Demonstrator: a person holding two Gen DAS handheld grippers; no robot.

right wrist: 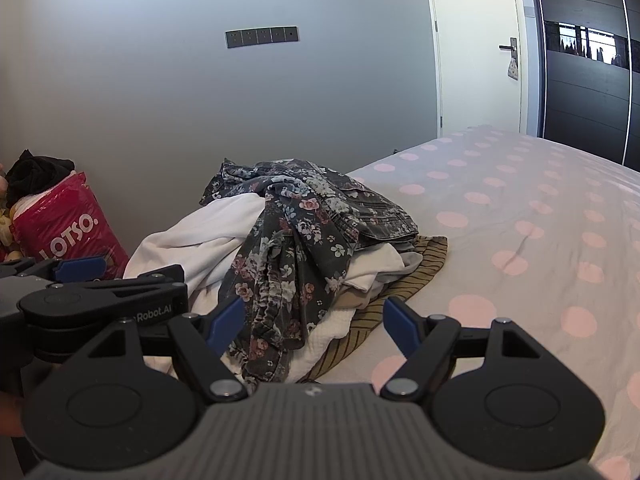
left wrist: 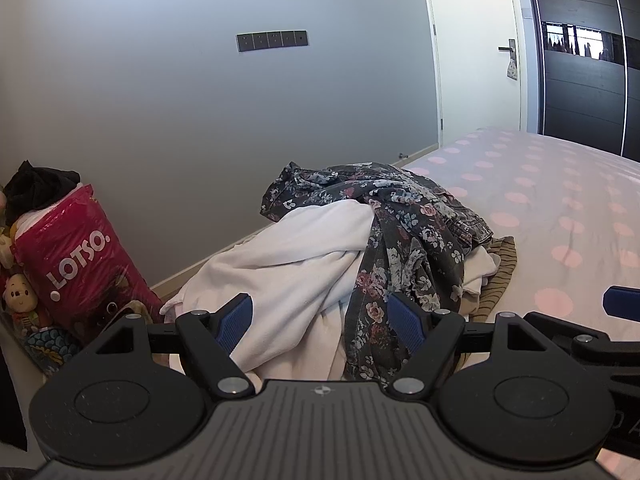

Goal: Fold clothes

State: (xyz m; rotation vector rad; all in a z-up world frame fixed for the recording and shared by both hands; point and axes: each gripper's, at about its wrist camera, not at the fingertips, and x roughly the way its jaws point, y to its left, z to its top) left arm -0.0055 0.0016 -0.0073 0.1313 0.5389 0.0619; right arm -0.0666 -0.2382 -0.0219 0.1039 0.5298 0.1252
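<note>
A pile of clothes lies on the bed by the wall. On top is a dark floral garment [left wrist: 400,232] [right wrist: 296,232], draped over a white garment [left wrist: 280,264] [right wrist: 208,236]. A mustard striped piece [left wrist: 496,276] [right wrist: 400,284] sticks out underneath on the right. My left gripper [left wrist: 322,322] is open and empty, just in front of the pile. My right gripper [right wrist: 314,324] is open and empty, in front of the pile's right part. The left gripper also shows at the left of the right wrist view [right wrist: 80,268].
The bed [right wrist: 520,240] has a pale sheet with pink dots, stretching right of the pile. A red LOTSO bag [left wrist: 76,264] with dark cloth and soft toys stands at the left by the grey wall. A white door [left wrist: 476,60] and dark wardrobe [left wrist: 580,80] stand behind.
</note>
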